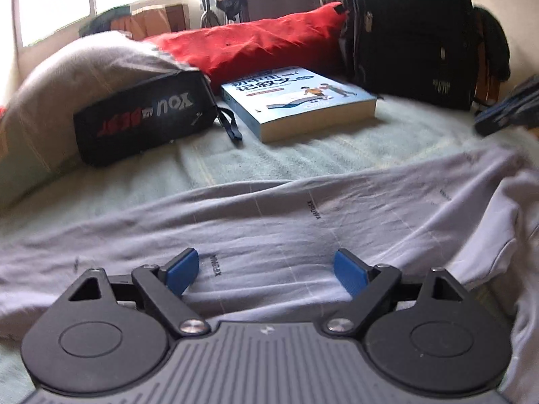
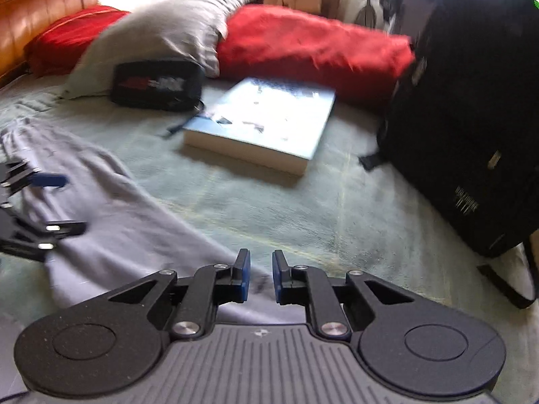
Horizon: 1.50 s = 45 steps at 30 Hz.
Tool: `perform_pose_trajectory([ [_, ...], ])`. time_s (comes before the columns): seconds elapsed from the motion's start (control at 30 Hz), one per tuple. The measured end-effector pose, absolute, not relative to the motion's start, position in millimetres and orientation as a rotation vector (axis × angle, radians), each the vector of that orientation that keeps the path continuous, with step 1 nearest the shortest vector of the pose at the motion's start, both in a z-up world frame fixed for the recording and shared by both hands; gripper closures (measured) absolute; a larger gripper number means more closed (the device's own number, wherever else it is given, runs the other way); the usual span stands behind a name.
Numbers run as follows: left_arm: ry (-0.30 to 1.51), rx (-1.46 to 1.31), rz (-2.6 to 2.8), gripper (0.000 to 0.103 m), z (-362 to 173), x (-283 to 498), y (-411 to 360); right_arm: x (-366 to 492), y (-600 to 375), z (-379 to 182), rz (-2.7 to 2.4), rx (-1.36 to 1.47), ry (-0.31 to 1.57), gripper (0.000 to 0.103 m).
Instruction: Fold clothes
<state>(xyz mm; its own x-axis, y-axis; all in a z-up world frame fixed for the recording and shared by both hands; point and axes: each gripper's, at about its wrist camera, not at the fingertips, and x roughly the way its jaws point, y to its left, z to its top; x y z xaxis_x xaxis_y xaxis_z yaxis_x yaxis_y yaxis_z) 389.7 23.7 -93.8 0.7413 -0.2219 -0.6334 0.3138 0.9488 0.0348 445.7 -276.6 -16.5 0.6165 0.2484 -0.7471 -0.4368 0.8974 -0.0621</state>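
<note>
Wide apart stand the left gripper's (image 1: 266, 271) jaws, just over the grey shirt (image 1: 303, 222) on the bed (image 1: 337, 148). Its long side runs across them. Right gripper (image 2: 261, 276) is nearly closed at the shirt's edge, gripping nothing visible.

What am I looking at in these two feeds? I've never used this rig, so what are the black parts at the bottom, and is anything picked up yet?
Each feed comes from a camera on a handheld gripper, looking forward along its blue-padded jaws; a person carries one in each hand.

The left wrist view shows the left gripper, jaws wide apart over a pale grey garment spread on the green bedcover, holding nothing.

The right wrist view shows the right gripper, jaws close together but with a visible gap, near the garment's edge. It does not seem to grip anything.

Further back lie a book, a black pouch, a grey pillow, a red pillow and a black backpack.
</note>
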Motion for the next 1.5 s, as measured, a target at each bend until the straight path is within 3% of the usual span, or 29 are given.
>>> perform_pose_trajectory([
  [0.13,0.685,0.105,-0.290,0.012,-95.4,391.5,28.9,482.4,-302.4,-29.5,0.456,-0.093,0.918,0.084],
  [0.2,0.676,0.128,-0.287,0.012,-94.8,389.6,25.5,487.3,-303.3,-34.5,0.512,-0.070,0.932,0.077],
  [0.3,0.674,0.137,-0.286,0.012,-94.7,389.0,24.1,484.5,-291.5,-40.8,0.580,-0.123,0.931,0.068],
  [0.53,0.678,0.129,-0.292,0.012,-94.8,389.4,26.0,483.4,-279.9,-51.5,0.632,-0.234,0.904,0.065],
  [0.57,0.678,0.128,-0.293,0.012,-94.9,389.3,26.1,483.9,-280.6,-52.9,0.640,-0.238,0.904,0.066],
  [0.67,0.679,0.124,-0.294,0.012,-94.6,389.7,26.3,474.5,-280.9,-48.8,0.663,-0.245,0.884,0.096],
  [1.33,0.655,0.128,-0.310,0.012,-87.7,383.9,24.7,405.8,-275.5,-54.1,0.735,-0.189,0.898,0.098],
  [1.5,0.666,0.121,-0.308,0.012,-89.9,385.6,25.6,418.7,-275.2,-25.9,0.688,-0.178,0.786,0.092],
])
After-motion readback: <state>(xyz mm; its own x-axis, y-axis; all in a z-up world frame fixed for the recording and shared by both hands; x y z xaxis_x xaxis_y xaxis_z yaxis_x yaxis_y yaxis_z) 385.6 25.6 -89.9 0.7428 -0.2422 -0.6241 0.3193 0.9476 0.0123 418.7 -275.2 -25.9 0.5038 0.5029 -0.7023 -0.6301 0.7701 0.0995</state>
